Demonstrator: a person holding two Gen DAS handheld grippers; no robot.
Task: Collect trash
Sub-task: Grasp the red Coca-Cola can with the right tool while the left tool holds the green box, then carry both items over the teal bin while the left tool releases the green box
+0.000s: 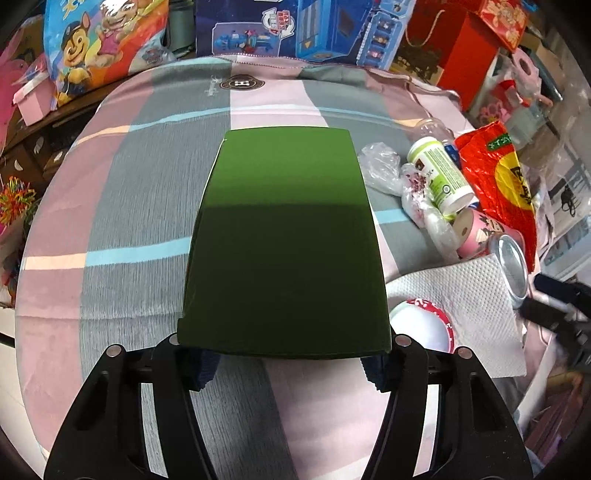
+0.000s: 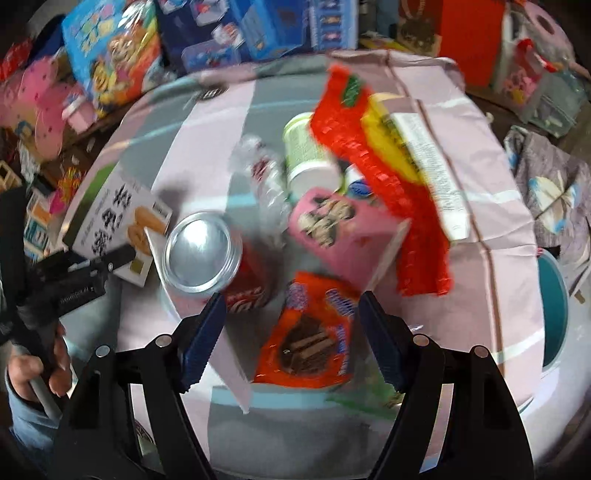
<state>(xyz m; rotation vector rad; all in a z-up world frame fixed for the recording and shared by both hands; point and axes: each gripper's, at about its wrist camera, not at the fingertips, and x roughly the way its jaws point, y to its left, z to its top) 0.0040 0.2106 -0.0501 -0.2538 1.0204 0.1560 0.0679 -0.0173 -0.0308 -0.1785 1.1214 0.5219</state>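
My left gripper (image 1: 290, 369) is shut on a flat green box (image 1: 284, 236), held level over the striped cloth; the right wrist view shows its printed side (image 2: 118, 221) in that gripper (image 2: 92, 269). My right gripper (image 2: 290, 339) is open above an orange snack wrapper (image 2: 310, 343). Just ahead lie a red soda can (image 2: 207, 254), a pink carton (image 2: 343, 229), a crushed clear bottle (image 2: 266, 177), a green-white tub (image 2: 306, 155) and a red-yellow bag (image 2: 388, 177). The left view shows the same pile: tub (image 1: 441, 173), bag (image 1: 495, 184), can (image 1: 511, 266).
A paper towel (image 1: 461, 306) and a red-rimmed paper bowl (image 1: 421, 325) lie right of the box. A teal bin (image 2: 554, 314) stands off the table's right edge. Toy boxes (image 1: 295, 29) and bags crowd the far side. The round table has a pink-grey cloth (image 1: 122, 206).
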